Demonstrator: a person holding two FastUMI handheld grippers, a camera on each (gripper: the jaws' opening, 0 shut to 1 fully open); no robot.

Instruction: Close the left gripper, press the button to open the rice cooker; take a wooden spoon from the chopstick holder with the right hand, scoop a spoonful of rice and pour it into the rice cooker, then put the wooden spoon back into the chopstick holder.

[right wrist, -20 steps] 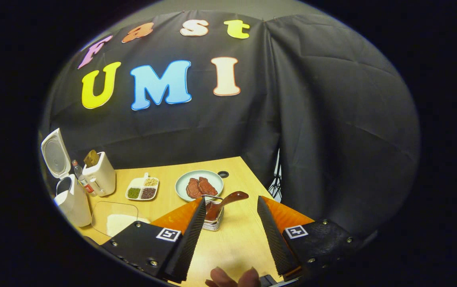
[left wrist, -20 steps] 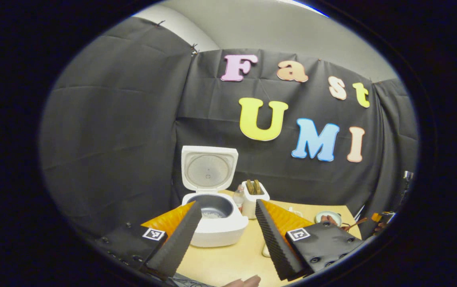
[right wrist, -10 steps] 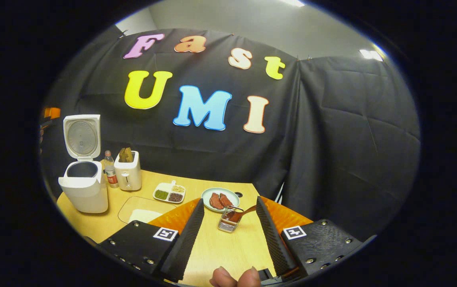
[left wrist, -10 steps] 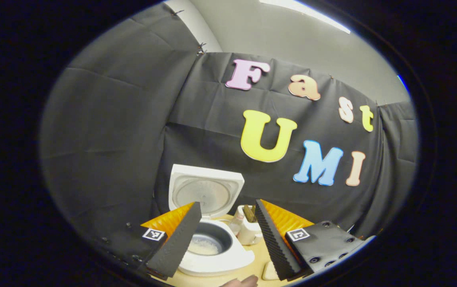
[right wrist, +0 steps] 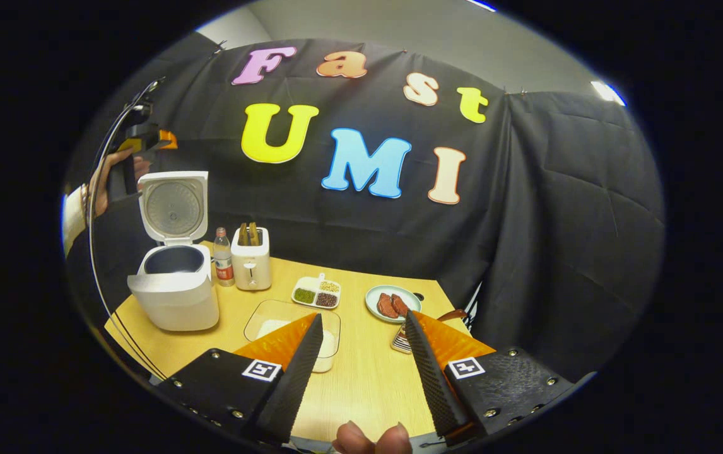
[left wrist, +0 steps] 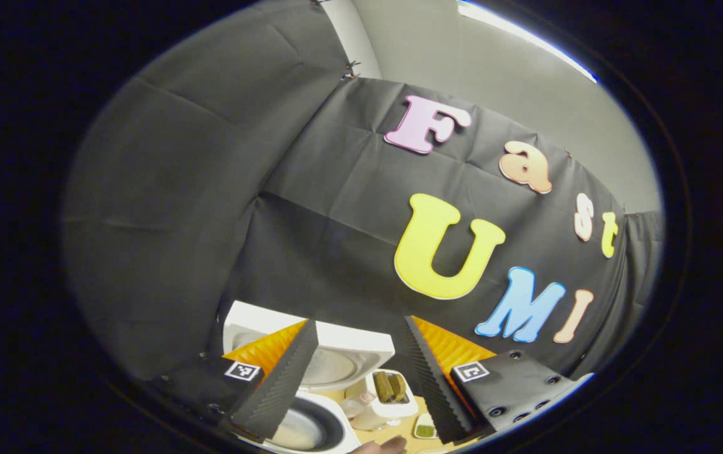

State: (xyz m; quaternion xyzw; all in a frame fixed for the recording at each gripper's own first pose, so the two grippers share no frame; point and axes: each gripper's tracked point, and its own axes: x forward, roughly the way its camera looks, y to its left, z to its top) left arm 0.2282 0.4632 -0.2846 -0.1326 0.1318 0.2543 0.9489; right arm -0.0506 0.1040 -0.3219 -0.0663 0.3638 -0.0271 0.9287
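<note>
The rice cooker stood at the far left of the worktop with its lid raised upright, and in the left gripper view a pale layer of rice lay in the bottom of its dark inner pot. The left gripper was held high above the cooker, fingers spread wide with nothing between them; in the right gripper view it appeared at the upper left, a person's hand wrapped around it above the open lid. The right gripper hovered over the near edge of the worktop, its fingers also wide apart and empty, with fingertips of the holding hand showing at the bottom. The chopstick holder stood on the right part of the worktop, partly hidden behind the right gripper's right finger, and the handle of the wooden spoon stuck out of it toward the right. A clear container of rice sat near the middle, just behind the left finger. Farther back were a bottle, a toaster, a divided dish of grains and a plate with meat.
</note>
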